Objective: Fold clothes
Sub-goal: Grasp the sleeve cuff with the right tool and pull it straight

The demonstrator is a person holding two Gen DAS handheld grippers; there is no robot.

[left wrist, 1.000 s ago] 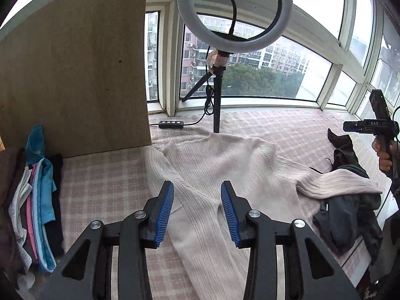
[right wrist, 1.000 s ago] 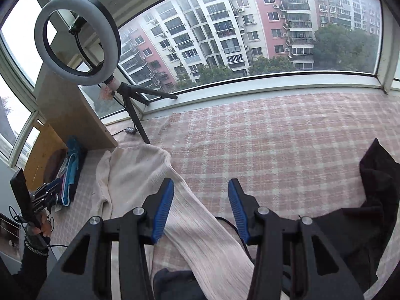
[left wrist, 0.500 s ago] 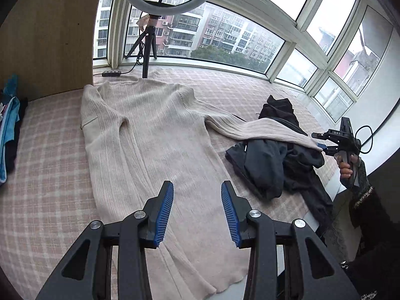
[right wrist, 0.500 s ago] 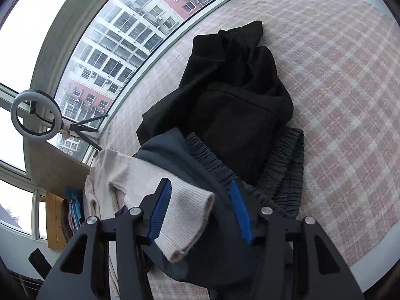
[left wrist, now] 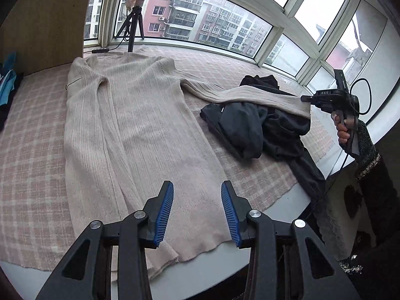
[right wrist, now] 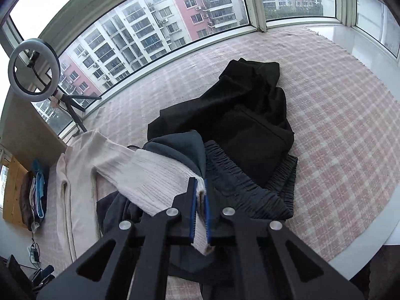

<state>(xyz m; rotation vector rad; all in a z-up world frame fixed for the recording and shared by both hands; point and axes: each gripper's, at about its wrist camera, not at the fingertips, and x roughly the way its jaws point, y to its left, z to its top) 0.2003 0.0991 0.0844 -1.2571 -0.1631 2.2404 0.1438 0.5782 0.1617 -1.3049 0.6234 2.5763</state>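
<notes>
I count one cream cardigan (left wrist: pixel 140 125) spread flat on the checked cloth (left wrist: pixel 32 150), beside one dark clothes heap (right wrist: pixel 237 130). My right claw (right wrist: pixel 199 200) is clamped on its sleeve cuff (right wrist: pixel 160 182); my left claw (left wrist: pixel 197 210) hangs part-open over the hem, empty.

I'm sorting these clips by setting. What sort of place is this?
Most likely a bay-window ledge in a high-rise flat, used as a folding spot. Curved windows look onto apartment blocks, a checked cloth covers the ledge, and a cream cardigan lies spread beside dark clothes.
</notes>
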